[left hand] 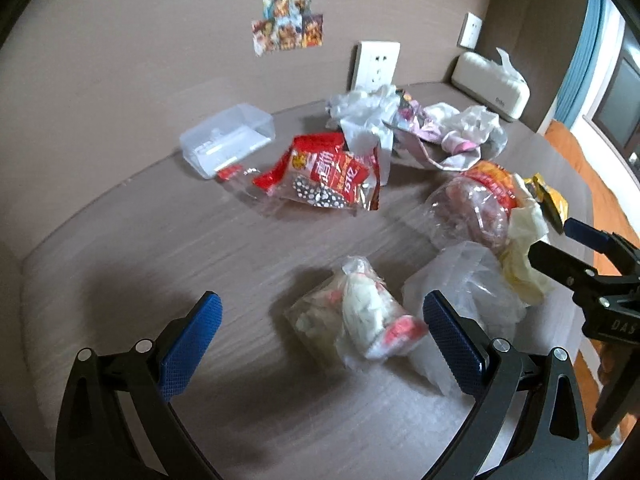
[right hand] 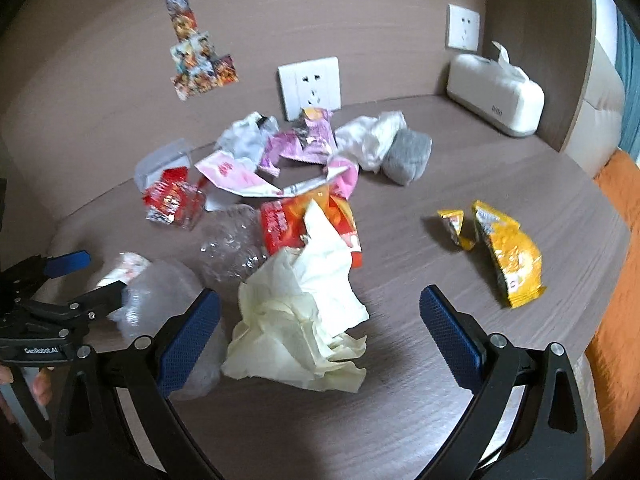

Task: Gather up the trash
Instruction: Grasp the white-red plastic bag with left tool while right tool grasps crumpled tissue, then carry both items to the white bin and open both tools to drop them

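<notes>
Both grippers sit closest to the cameras, each with its jaws wide apart and nothing between them. The right gripper frames a crumpled pale-yellow tissue, the largest piece of trash near it, which lies on the worktop with its long axis running from the near edge away toward the wall. The tissue's far tip touches a red-and-orange wrapper and a clear crushed plastic cup. My guess is that a close here could drag those neighbours along, or catch only a loose fold so the tissue slips out on the lift.

The left gripper hovers over a small clear packet with white and red contents. This packet lies tilted, its long axis slanting from far-left to near-right, the red end pointing toward the right-hand blue pad. A clear plastic bag lies just beside it, and slick film like that would probably slide under a pinch. The two grippers are near each other, so they might collide.

Farther back lie a red snack bag, a clear plastic box and a heap of white and pink wrappers. A yellow wrapper and its torn-off corner lie apart to the right. No bin shows in either view.
</notes>
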### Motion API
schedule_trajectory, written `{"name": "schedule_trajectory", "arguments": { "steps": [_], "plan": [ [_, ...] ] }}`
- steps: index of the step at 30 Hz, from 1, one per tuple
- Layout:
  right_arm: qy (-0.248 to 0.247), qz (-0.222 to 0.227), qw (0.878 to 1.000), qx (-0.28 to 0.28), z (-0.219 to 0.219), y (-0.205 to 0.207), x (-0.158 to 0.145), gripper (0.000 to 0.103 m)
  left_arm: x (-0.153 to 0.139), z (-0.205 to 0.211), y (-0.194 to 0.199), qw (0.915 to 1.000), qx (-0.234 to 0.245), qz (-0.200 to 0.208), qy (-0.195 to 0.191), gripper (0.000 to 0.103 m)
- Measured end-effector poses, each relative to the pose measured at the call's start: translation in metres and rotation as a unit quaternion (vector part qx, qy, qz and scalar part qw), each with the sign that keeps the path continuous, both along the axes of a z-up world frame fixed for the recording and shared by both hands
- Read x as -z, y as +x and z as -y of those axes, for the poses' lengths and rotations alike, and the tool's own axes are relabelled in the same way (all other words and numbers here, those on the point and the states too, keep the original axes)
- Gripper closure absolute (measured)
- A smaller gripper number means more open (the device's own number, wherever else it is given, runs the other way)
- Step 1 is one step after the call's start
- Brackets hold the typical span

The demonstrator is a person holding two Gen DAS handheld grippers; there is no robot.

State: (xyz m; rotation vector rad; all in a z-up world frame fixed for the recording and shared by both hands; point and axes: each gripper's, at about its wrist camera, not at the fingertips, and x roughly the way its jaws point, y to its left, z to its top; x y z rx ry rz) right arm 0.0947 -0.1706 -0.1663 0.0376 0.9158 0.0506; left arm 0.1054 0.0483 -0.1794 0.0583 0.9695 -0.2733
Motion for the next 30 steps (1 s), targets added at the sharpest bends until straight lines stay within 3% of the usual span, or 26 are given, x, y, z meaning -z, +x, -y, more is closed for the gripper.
{"name": "schedule_trajectory", "arguments": {
  "steps": [1,2,3,4,10,16,21,30],
  "plan": [
    [0.004,-0.005,1.0,-0.001,-0.001,0.002,0.004,0.012,0.003,0.001,0.002,1.0,0.005,-0.001,-0.003,0.005],
    [0.005,-0.012,1.0,0.001,-0.002,0.003,0.008,0.024,0.006,0.002,0.004,1.0,0.008,-0.002,0.0,0.01],
    [0.002,-0.017,1.0,0.006,-0.001,0.002,0.011,0.03,0.009,0.003,0.006,0.9999,0.013,-0.004,0.001,0.016],
    [0.002,-0.026,1.0,0.008,-0.001,0.003,0.016,0.043,0.013,0.005,0.008,0.9998,0.019,-0.011,0.004,0.03],
    [0.018,-0.026,0.999,0.001,-0.004,-0.002,0.019,0.062,0.009,-0.001,0.012,0.9996,0.026,-0.001,-0.004,0.039],
    [0.029,0.01,1.0,0.004,0.001,-0.017,-0.009,0.066,-0.027,-0.003,0.014,0.9987,0.03,0.041,-0.005,0.041],
    [0.04,0.052,0.998,0.016,0.022,-0.036,-0.05,0.066,-0.062,0.016,0.005,0.9962,0.053,0.068,-0.013,0.041],
    [0.021,0.109,0.991,0.072,0.098,-0.087,-0.107,0.066,-0.1,0.118,-0.032,0.9834,0.151,0.09,-0.043,0.041]
  ]
}}
